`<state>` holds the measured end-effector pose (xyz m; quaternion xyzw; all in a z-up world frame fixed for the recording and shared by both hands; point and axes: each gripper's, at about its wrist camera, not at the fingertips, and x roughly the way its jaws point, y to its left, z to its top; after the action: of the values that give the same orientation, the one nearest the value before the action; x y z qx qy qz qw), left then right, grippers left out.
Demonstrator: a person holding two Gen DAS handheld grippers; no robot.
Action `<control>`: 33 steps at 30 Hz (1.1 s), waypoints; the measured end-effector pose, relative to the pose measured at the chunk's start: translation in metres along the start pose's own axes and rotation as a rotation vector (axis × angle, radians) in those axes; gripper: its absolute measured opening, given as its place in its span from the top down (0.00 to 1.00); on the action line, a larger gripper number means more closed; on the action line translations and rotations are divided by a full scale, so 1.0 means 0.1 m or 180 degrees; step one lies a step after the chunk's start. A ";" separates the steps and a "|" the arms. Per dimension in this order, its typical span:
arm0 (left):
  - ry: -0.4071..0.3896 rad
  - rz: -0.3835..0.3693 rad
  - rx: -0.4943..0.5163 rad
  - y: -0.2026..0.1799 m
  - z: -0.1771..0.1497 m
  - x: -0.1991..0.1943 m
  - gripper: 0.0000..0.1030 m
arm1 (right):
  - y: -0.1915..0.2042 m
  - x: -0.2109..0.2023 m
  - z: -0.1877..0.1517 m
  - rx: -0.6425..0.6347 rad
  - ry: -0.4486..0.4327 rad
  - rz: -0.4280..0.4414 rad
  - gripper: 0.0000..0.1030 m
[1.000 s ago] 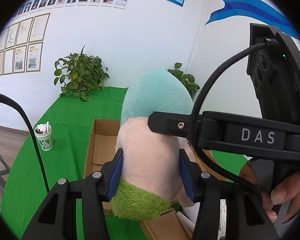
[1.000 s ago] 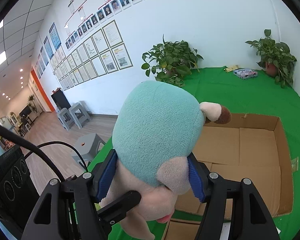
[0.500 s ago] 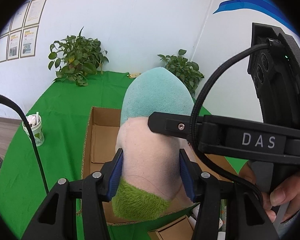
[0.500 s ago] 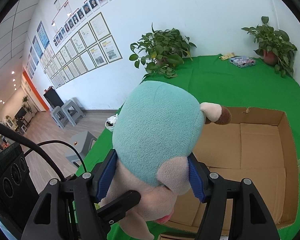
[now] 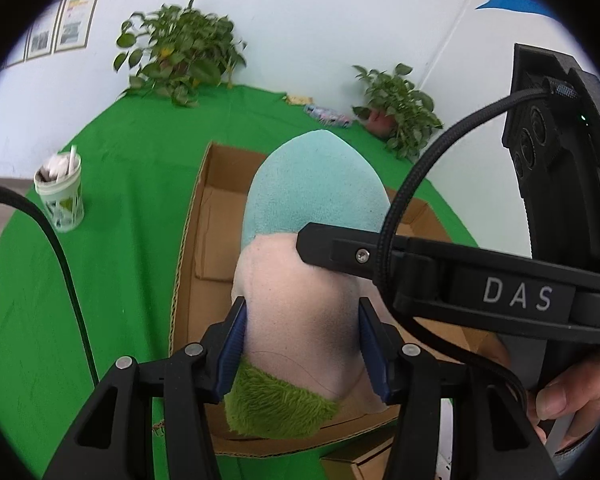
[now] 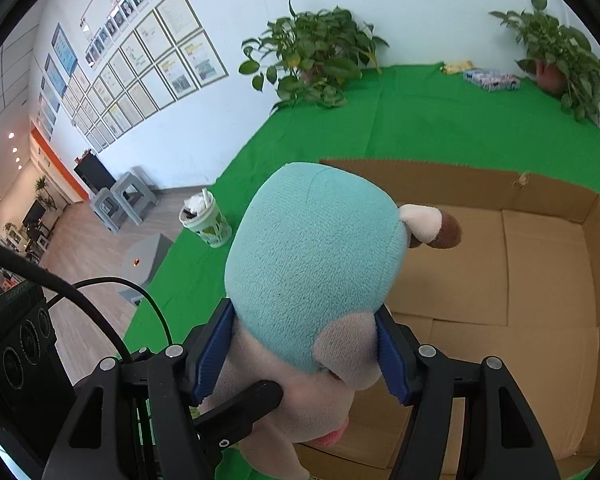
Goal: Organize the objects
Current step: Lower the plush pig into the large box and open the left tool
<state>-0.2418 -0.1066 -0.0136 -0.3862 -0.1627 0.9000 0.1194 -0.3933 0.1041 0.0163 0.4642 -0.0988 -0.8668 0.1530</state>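
A plush toy point(image 5: 300, 288) with a teal cap, pink body and green fuzzy base is held by both grippers above an open cardboard box point(image 5: 212, 248). My left gripper point(image 5: 302, 344) is shut on its pink body. My right gripper point(image 6: 306, 354) is shut on its head point(image 6: 312, 256), just below the teal cap. The toy's brown-tipped ear point(image 6: 432, 230) sticks out to the right. The box point(image 6: 540, 272) lies below and to the right of the toy; its visible floor is bare.
A paper cup point(image 5: 62, 196) with trash stands on the green cloth point(image 5: 100, 240) left of the box. Potted plants point(image 6: 320, 60) and a small colourful box point(image 6: 490, 78) sit along the far wall. A second small carton point(image 5: 360, 460) is near the front edge.
Both grippers, still holding the plush toy, have tilted downward and moved over the box. More of the box floor and green cloth shows now.
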 end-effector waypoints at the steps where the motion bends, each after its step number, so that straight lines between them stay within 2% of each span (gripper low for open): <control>1: 0.0051 0.0031 -0.0041 0.04 -0.03 0.04 0.50 | -0.02 0.10 0.00 0.0009 0.0060 0.0010 0.39; 8: 0.0324 0.0286 -0.0281 0.29 -0.18 0.25 0.48 | -0.10 0.84 -0.04 0.0057 0.0452 0.0145 0.39; 13: 0.0332 0.0376 -0.0298 0.28 -0.25 0.14 0.48 | -0.01 1.12 -0.04 0.0005 0.0537 0.0162 0.39; 15: 0.0286 0.0481 -0.0228 0.24 -0.26 0.07 0.48 | 0.01 1.17 -0.06 0.0020 0.0565 0.0187 0.37; 19: 0.0221 0.0529 -0.0107 0.21 -0.33 0.00 0.51 | 0.02 1.16 -0.05 0.0148 0.0588 0.0346 0.30; 24: 0.0206 0.0426 -0.0328 0.32 -0.34 -0.04 0.55 | -0.08 0.88 0.01 0.0224 0.0374 0.0627 0.27; 27: 0.0205 0.0464 -0.0311 0.27 -0.30 0.03 0.55 | -0.08 0.89 -0.03 0.0193 0.0449 0.0459 0.26; 29: 0.0197 0.0480 -0.0299 0.25 -0.30 0.05 0.55 | -0.05 1.02 -0.10 0.0100 0.0577 0.0270 0.31; 30: 0.0209 0.0498 -0.0303 0.25 -0.30 0.05 0.55 | -0.04 1.08 -0.14 0.0073 0.0634 0.0235 0.40; 33: 0.0186 0.0518 -0.0267 0.26 -0.31 0.02 0.57 | 0.04 1.14 -0.18 0.0101 0.0521 0.0233 0.44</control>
<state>-0.2226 -0.1236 -0.0454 -0.4289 -0.1648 0.8875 0.0343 -0.4372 0.0595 -0.0809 0.5320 -0.1165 -0.8181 0.1847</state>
